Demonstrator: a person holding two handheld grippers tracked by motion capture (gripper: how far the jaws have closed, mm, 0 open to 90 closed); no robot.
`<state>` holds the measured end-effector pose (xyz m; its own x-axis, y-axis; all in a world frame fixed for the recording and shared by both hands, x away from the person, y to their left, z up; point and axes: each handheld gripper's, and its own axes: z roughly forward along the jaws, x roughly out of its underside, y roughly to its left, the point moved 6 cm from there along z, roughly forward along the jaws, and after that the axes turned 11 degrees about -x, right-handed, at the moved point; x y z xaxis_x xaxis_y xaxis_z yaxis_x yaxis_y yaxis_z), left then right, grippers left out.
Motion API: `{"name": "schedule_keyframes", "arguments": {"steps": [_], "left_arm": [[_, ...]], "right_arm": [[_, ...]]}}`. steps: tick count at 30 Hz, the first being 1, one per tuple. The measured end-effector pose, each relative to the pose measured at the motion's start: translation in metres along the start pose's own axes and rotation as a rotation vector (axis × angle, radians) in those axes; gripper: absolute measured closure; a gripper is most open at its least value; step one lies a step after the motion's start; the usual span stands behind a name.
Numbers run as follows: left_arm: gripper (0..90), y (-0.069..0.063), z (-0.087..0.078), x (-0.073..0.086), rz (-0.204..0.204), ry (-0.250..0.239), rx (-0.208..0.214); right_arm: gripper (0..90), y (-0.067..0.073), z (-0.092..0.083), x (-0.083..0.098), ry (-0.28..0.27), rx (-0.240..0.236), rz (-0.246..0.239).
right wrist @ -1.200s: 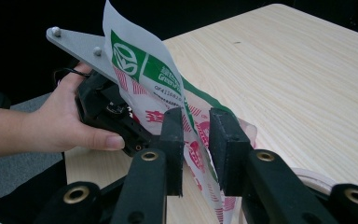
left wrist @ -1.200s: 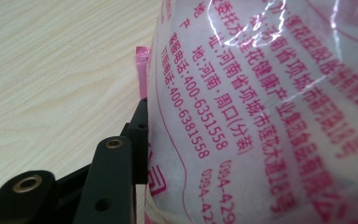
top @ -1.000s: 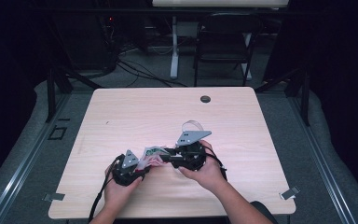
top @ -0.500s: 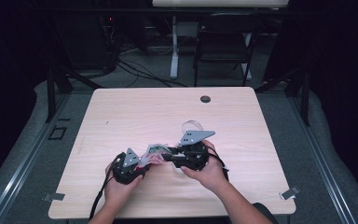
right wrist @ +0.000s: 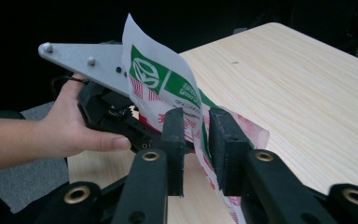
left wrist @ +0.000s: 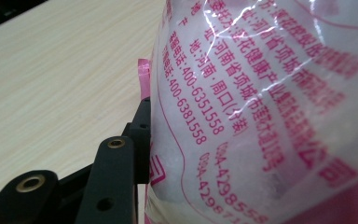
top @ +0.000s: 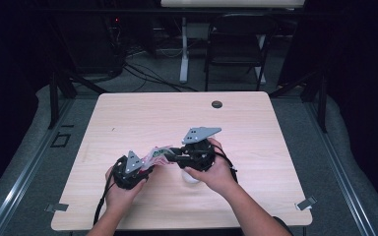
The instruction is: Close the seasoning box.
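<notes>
Two claws share one printed plastic bag (top: pixel 158 154), held just above the desk (top: pixel 256 128): the left claw (top: pixel 145 164) is clenched on one end, while the right claw (right wrist: pixel 196 144) has just been closing on the edge between its pads. That edge should be pinched squarely before any pulling is done.

Table (top: pixel 275 147) at frame centre; bag (top: pixel 158 154) at lower centre between left gripper (top: pixel 145 167) and right gripper (top: pixel 173 156); chair (top: pixel 236 46) behind, upper centre.
</notes>
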<state>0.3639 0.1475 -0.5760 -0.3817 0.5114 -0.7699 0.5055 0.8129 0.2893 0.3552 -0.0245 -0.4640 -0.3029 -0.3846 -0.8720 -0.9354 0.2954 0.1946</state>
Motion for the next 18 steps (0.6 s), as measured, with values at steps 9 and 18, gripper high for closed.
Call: {"name": "schedule_keyframes", "arguments": {"steps": [9,18], "left_arm": [[59.3,0.005,-0.001,-0.013,0.067,-0.016,-0.073],[59.4,-0.005,-0.003,-0.025,0.115,-0.042,-0.096]], "right_arm": [[90.0,0.0,-0.009,0.004,0.009,-0.004,-0.017],[90.0,0.003,-0.026,0.011,-0.005,-0.02,0.016]]}}
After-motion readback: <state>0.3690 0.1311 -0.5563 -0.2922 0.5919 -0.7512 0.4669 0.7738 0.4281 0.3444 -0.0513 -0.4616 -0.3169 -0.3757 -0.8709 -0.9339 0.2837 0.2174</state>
